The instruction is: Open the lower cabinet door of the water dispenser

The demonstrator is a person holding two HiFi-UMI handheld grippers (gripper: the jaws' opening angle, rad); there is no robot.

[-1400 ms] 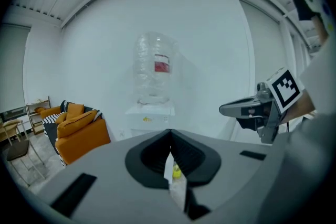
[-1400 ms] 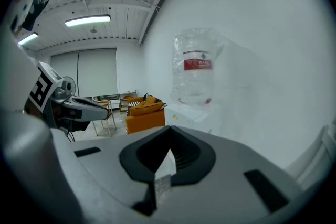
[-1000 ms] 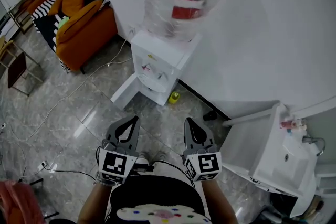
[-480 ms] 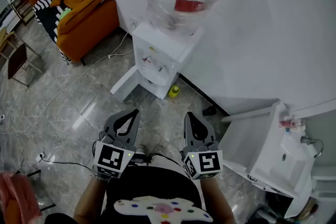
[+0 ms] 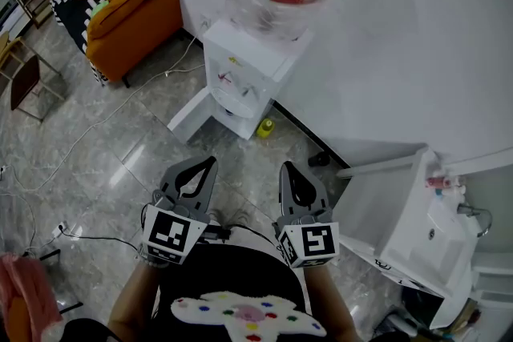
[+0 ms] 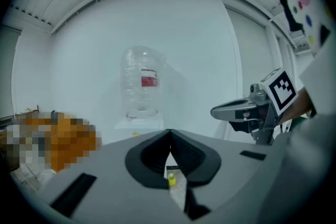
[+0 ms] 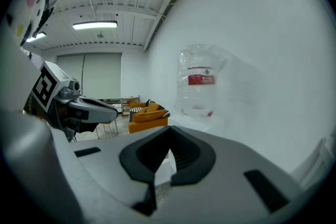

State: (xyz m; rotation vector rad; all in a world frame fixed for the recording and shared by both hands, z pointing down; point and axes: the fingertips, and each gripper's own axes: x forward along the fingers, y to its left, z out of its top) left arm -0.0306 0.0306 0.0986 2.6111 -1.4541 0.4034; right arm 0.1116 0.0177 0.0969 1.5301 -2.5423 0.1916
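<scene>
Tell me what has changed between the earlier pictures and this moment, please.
Almost nothing. Only the head view has shifted a little, so the water dispenser sits slightly higher in the picture. Nothing was taken hold of or let go. The left gripper and the right gripper stay shut and empty, close to the person's body and apart from the dispenser.

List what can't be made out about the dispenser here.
- Dispenser lower front: foreshortened by the head view's steep downward look. The left gripper and right gripper cover it in their own views.
- Print on the bottle: too small in every view.
- Bottle's upper end: cut off by the head view's top edge.
- Yellow thing beside the dispenser: too small to identify.
</scene>
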